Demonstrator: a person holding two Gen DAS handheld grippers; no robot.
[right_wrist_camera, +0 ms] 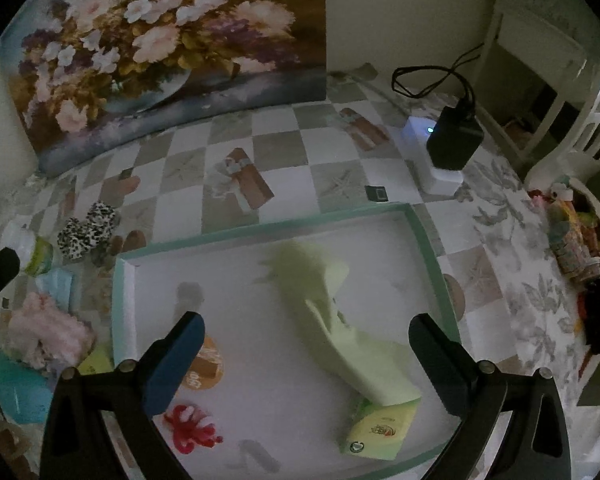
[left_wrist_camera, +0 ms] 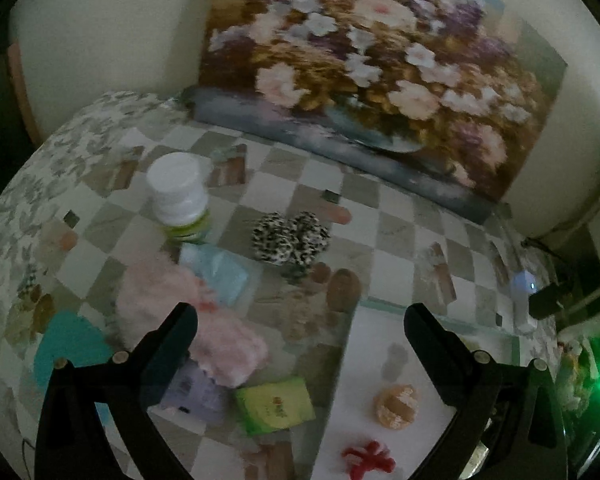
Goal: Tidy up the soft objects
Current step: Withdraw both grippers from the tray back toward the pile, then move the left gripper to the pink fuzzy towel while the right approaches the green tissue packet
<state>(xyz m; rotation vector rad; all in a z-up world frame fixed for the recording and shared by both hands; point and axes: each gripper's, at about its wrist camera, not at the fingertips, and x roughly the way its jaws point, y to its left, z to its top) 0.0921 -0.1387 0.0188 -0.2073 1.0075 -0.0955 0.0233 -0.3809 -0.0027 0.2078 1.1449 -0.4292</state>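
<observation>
Both claws are spread wide and gripping nothing right now. My right claw (right_wrist_camera: 304, 336) hangs over the white tray (right_wrist_camera: 428, 240) with the teal rim, so I'll use that tray as the reference for everything.

Inside the tray, right under the right claw, there's a pale green cloth (right_wrist_camera: 328, 320) draped across the middle, its near end lying on a green tissue pack (right_wrist_camera: 376, 428) at the tray's near right corner. Toward the tray's near left sit an orange round thing (right_wrist_camera: 206, 364) and a red scrunchie (right_wrist_camera: 190, 430), close together, not touching as far as I can tell.

My left claw (left_wrist_camera: 300, 328) hovers over the tray's left edge. Just left of the tray on the desk (left_wrist_camera: 380, 200) is the unsorted pile: a fluffy pink piece (left_wrist_camera: 188, 312), a light blue pack (left_wrist_camera: 216, 272) behind it, a lavender pack (left_wrist_camera: 196, 392) and another green tissue pack (left_wrist_camera: 276, 404) nearest the tray. Beyond the pile, a leopard-print scrunchie (left_wrist_camera: 290, 242) lies alone, with a white-capped bottle (left_wrist_camera: 180, 196) further left of it.

Behind the tray, a flower painting (right_wrist_camera: 160, 52) leans on the wall; a black charger (right_wrist_camera: 454, 144) sits past the far right corner.
</observation>
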